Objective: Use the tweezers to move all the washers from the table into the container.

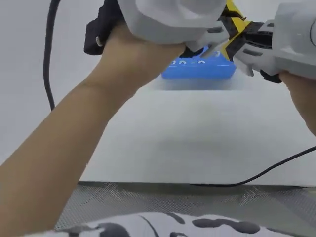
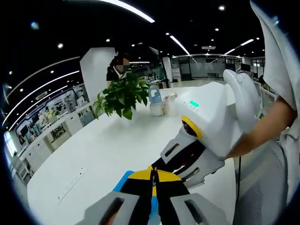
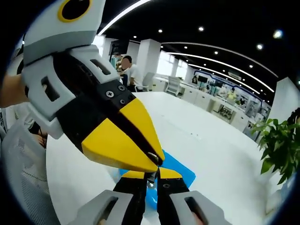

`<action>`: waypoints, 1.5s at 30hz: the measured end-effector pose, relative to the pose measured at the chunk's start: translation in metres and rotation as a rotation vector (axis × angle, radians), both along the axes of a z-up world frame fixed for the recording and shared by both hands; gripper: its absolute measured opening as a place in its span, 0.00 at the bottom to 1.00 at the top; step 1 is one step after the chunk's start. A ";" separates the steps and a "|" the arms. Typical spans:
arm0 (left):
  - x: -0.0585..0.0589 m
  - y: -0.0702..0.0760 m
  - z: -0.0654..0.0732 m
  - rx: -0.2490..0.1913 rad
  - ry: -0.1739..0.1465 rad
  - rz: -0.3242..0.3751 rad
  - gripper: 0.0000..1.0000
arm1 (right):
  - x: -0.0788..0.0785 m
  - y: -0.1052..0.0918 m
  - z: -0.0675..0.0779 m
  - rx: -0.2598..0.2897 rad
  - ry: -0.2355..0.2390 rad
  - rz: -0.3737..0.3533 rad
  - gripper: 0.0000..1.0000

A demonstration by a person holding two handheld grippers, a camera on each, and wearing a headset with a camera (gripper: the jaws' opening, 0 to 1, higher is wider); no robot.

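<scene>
Spreading wide beneath both grippers, the white desk stands in an open office with strip lights overhead and a potted plant far along its top. The blue container lies mid-desk toward the far edge, its long axis parallel to the near edge. Pale rings in it are too blurred to name. Above it the left gripper, jaws together, meets the right gripper tip to tip. The right gripper is pinched on a silvery sliver whose direction I cannot tell.

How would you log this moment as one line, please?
left gripper: fingers shut | right gripper: fingers shut, tip to tip with left | blue container: on table, below tips | held item: cannot tell
</scene>
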State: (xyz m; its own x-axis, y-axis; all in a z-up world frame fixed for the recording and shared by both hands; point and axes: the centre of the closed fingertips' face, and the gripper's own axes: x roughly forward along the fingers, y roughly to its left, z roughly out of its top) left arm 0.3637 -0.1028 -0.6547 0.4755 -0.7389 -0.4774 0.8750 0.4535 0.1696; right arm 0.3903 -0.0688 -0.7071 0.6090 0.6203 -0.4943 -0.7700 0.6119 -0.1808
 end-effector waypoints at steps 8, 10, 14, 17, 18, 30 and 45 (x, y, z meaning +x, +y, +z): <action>0.026 0.000 -0.031 0.018 0.043 0.066 0.00 | 0.020 -0.003 -0.034 -0.022 0.079 -0.046 0.03; 0.030 0.000 -0.037 0.007 0.075 0.076 0.00 | 0.022 -0.004 -0.042 -0.020 0.107 -0.059 0.03; 0.037 0.002 -0.047 0.001 0.100 0.089 0.00 | 0.025 -0.005 -0.052 -0.017 0.144 -0.082 0.03; 0.040 0.002 -0.050 0.008 0.105 0.094 0.00 | 0.029 -0.003 -0.058 -0.021 0.156 -0.091 0.03; 0.041 0.003 -0.051 0.010 0.106 0.094 0.00 | 0.032 -0.005 -0.060 -0.026 0.157 -0.090 0.03; 0.043 0.005 -0.063 0.031 0.122 0.093 0.00 | 0.031 -0.004 -0.072 -0.035 0.206 -0.095 0.04; 0.011 0.012 -0.012 -0.023 0.047 0.085 0.00 | 0.010 -0.002 -0.019 0.045 0.070 -0.084 0.07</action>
State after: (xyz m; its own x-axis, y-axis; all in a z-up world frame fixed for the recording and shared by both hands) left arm 0.3746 -0.0912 -0.6667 0.5145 -0.7078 -0.4840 0.8398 0.5299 0.1179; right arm 0.4002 -0.0704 -0.7258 0.6252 0.5909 -0.5099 -0.7251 0.6814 -0.0995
